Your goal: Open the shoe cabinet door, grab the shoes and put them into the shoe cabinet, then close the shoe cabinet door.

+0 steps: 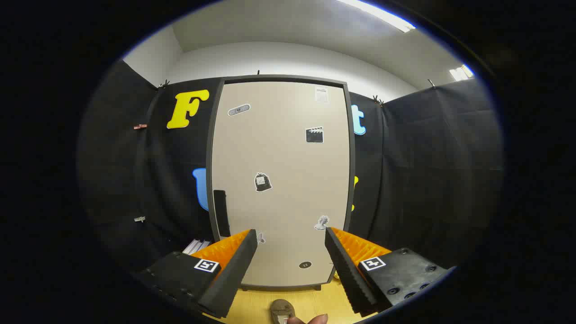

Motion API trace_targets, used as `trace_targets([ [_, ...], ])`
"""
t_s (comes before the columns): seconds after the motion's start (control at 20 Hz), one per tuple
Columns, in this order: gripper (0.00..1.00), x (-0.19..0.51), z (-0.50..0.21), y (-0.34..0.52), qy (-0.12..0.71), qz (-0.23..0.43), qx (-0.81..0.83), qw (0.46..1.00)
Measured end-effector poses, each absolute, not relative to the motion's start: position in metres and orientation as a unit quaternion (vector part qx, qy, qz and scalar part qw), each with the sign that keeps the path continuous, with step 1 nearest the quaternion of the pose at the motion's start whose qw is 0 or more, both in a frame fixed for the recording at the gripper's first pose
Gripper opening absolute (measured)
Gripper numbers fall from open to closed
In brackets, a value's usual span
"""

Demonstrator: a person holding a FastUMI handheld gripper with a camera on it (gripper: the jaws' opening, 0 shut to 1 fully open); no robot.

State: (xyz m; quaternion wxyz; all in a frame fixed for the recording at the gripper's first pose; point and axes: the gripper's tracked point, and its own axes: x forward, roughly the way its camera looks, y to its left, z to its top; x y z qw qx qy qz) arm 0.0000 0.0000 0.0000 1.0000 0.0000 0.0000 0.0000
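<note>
Shoe cabinet [281, 180] stands upright against the black cloth wall [432, 171], directly ahead of the gripper. Its pale door [288, 157] is shut, sitting flush inside the dark frame. Cabinet rests on a light wood floor [252, 306].

Door handle [221, 213]: dark vertical bar near the door's left edge, just above and beyond the left finger.

Gripper [291, 237]: fingers spread wide, nothing between them, no contact with the door. Both fingers point at the lower part of the door; a clear stretch of door face shows in the gap.

Several small stickers [263, 182] dot the door face, one near mid-height, others higher up and low down by the fingertips.

Shoe [282, 310]: a brownish one lies on the floor below the fingers, in front of the cabinet base, partly cut off. A person's fingertips [315, 319] show just beside it; whether they touch it cannot be told.

Two small clips [140, 126] hang on the cloth left of the cabinet.
</note>
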Motion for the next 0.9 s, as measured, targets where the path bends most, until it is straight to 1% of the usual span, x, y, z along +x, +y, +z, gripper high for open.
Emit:
trace_targets([
  [0.65, 0.98, -0.007, 0.001, -0.002, 0.000, -0.005, 0.005, 1.000],
  [0.9, 0.98, -0.005, 0.001, 0.015, 0.002, 0.012, 0.010, 1.000],
])
